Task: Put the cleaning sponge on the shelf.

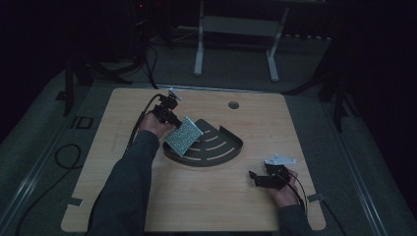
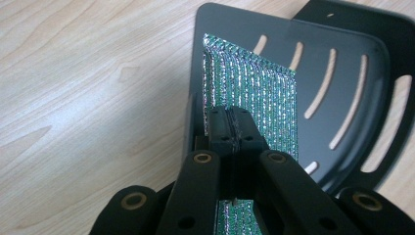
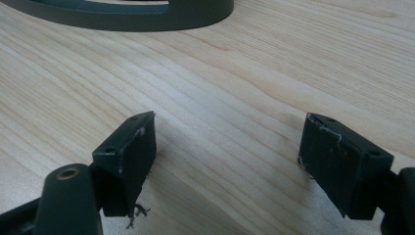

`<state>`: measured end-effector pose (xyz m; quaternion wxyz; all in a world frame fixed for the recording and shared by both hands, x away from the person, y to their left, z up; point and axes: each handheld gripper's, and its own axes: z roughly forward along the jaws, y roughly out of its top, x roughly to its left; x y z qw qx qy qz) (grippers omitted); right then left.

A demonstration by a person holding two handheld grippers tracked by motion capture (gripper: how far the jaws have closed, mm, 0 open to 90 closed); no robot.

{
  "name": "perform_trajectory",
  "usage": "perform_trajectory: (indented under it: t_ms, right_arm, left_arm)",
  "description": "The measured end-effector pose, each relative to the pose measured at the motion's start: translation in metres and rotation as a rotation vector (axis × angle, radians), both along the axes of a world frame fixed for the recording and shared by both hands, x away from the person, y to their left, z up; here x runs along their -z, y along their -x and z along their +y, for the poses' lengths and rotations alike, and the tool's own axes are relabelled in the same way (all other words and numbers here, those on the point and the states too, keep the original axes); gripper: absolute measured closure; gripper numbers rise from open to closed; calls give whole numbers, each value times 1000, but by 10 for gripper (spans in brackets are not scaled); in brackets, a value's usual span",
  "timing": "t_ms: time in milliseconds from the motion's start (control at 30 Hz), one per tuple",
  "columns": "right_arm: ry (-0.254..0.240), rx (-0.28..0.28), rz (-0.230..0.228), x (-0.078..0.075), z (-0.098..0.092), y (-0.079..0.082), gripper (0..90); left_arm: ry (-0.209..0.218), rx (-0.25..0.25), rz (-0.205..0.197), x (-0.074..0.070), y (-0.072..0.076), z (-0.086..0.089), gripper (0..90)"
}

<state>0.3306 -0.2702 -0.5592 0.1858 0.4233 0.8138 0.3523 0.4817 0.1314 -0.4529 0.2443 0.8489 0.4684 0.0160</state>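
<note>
The right gripper (image 1: 255, 178) rested low over the wooden table (image 1: 255, 123), jaws wide and empty. Farther off, the left gripper (image 2: 229, 126) pinched a glittery green scouring pad (image 2: 254, 93) above the black slotted corner shelf (image 1: 223, 142); that edge-only pinch risked slipping

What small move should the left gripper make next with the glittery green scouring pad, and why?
Probably lower it and open: the left gripper is shut on the glittery green scouring pad, tilted over the dark slotted quarter-round tray. The right gripper rests open, apart.
</note>
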Motion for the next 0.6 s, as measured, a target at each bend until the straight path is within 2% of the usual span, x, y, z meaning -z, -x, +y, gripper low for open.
perform_trajectory:
  t_ms: [100, 267, 433, 600]
  right_arm:
    - [0, -1, -1, 0, 0, 0, 210]
    - [0, -1, -1, 0, 0, 0, 210]
    - [0, 0, 0, 0, 0, 0, 210]
    - [0, -1, -1, 0, 0, 0, 210]
  left_arm:
    - [-9, 1, 7, 2, -2, -1, 900]
    - [-51, 13, 6, 6, -1, -4, 899]
    - [-49, 19, 6, 9, -1, -7, 897]
    - [-76, 27, 18, 14, -1, -10, 895]
